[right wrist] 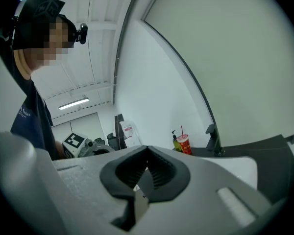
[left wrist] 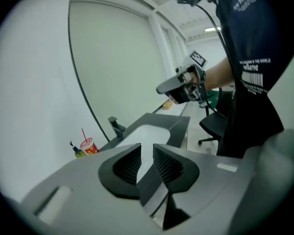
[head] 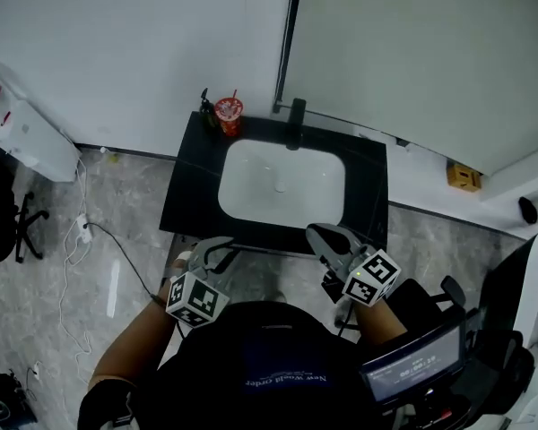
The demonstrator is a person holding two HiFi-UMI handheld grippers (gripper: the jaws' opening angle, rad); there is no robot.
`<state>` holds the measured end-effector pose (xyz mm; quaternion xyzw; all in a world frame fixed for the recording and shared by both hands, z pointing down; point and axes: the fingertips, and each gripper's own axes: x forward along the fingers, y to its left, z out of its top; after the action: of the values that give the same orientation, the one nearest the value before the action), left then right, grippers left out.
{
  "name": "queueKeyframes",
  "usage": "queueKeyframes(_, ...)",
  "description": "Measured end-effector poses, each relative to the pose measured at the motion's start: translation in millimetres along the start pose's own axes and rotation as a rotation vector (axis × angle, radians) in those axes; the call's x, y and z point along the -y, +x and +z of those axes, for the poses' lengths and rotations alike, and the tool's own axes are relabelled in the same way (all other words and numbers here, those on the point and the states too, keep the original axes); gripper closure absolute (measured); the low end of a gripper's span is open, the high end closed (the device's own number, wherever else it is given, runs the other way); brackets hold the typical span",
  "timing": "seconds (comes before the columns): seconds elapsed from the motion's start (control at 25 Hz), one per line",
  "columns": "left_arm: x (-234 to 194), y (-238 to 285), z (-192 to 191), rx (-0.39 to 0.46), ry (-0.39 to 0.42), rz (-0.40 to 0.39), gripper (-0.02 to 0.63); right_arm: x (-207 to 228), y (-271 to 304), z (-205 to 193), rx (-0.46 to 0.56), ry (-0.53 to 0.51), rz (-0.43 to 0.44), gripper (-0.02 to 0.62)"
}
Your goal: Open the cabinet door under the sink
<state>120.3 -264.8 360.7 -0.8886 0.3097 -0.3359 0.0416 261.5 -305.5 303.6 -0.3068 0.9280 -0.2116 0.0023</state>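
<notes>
Left tongs (head: 220, 247): slightly apart, nothing between, held at the front edge of the black surface (head: 190, 186). Red printed cup (head: 229, 110) back-left, print unreadable. White sink (head: 282, 182); the cabinet door sits below it, hidden from above. Shirt (head: 287, 365) reads roughly "New World order". Black faucet (head: 296, 113) behind sink. Right tongs (head: 321, 236): closed, empty.

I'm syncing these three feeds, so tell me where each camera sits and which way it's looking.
Head view: on the person's head, looking steeply down at the sink; forearms, left gripper, right gripper show.
Left gripper view: on the left gripper, looking along its jaws across the sink; torso shows.
Right gripper view: on the right gripper, facing the wall; shirt shows.
All share the red cup and faucet.
</notes>
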Motion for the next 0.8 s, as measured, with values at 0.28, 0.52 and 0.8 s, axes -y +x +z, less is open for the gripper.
queueKeyframes(0.28,-19.3,-2.2,83.7,0.291,-0.349,0.049,0.604,25.4,-24.1,26.4,-0.008,-0.049,0.011,0.595)
queueKeyframes(0.52,-41.1,-4.4,110.1,0.477,-0.634,0.053,0.604,44.1,-22.2,37.5,-0.027,-0.062,0.019,0.595)
queueKeyframes(0.8,-85.6,-4.0,98.5,0.524,-0.710,0.023,0.604,52.0,6.2,48.6,-0.016,-0.076,-0.008,0.595)
